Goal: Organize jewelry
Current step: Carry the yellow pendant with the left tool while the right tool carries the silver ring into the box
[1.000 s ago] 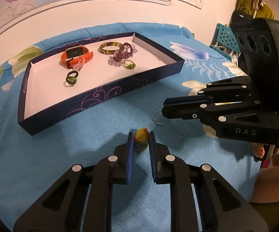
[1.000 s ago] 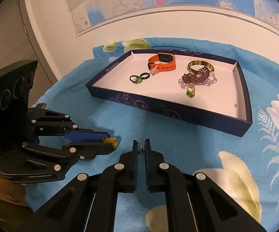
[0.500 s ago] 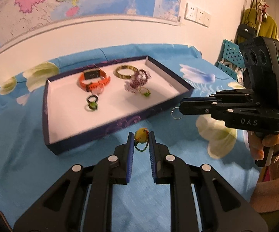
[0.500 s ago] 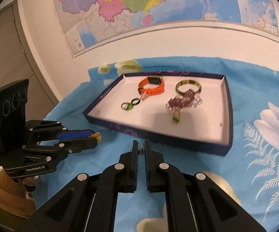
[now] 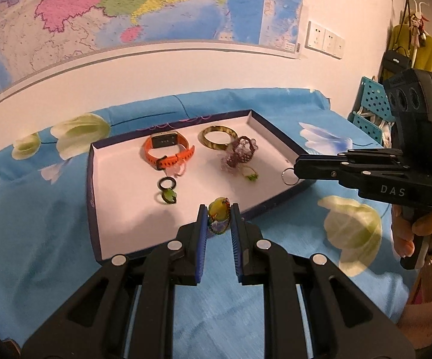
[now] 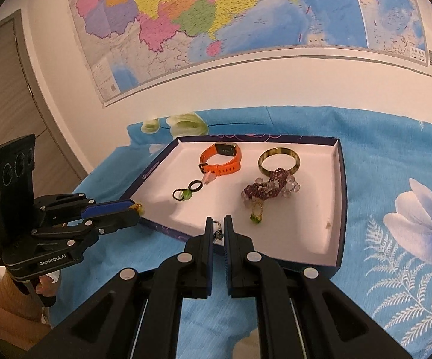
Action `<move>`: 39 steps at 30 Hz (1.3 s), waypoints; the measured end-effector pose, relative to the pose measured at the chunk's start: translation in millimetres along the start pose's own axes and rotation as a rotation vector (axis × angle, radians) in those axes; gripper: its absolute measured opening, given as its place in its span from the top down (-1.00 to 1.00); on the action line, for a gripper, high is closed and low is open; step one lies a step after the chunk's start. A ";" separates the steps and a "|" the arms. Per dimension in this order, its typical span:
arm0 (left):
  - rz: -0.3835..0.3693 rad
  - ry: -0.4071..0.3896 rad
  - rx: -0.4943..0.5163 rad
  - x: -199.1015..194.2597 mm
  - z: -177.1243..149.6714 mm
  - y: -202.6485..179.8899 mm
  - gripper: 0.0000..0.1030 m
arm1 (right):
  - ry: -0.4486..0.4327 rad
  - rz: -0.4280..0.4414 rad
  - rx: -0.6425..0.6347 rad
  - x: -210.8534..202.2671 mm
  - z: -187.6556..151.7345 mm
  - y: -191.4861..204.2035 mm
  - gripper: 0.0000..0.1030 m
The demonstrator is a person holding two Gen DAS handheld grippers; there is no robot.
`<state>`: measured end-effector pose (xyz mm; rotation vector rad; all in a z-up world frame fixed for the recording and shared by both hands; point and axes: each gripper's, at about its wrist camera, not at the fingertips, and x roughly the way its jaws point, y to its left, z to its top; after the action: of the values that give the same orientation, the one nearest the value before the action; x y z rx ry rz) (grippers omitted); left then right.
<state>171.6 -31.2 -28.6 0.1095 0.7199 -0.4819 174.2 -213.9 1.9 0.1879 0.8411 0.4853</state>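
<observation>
My left gripper [image 5: 218, 214] is shut on a yellow-green charm with a chain [image 5: 218, 209], held above the near edge of the dark blue tray [image 5: 91, 197]. My right gripper [image 6: 217, 229] is shut on a small metal ring piece [image 6: 217, 233]; in the left wrist view the silver ring [image 5: 288, 176] hangs at its tip over the tray's right wall. The tray [image 6: 340, 209] holds an orange watch [image 5: 168, 152], a gold bangle [image 5: 217, 141], a purple bead bracelet [image 5: 239, 152], a black ring with a green stone [image 5: 167, 190] and a small green ring [image 5: 251, 176].
The tray sits on a blue flowered cloth [image 5: 36, 239] over the table. A wall with a map [image 6: 216, 30] is behind. A teal crate [image 5: 371, 110] and hanging clothes [image 5: 419, 53] stand at the far right. A grey door [image 6: 3, 95] is at the left.
Both grippers have risen from the cloth and moved toward the tray, each still holding its piece. The left one is now over the tray's near edge.
</observation>
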 end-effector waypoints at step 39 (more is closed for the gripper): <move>0.072 0.041 -0.022 44.5 21.9 24.5 0.70 | 0.043 -0.038 0.042 36.9 21.1 -18.1 0.90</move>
<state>225.0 -32.4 -43.0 0.1245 0.7591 -0.4033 217.1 -211.3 -15.1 0.2000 0.8956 0.4375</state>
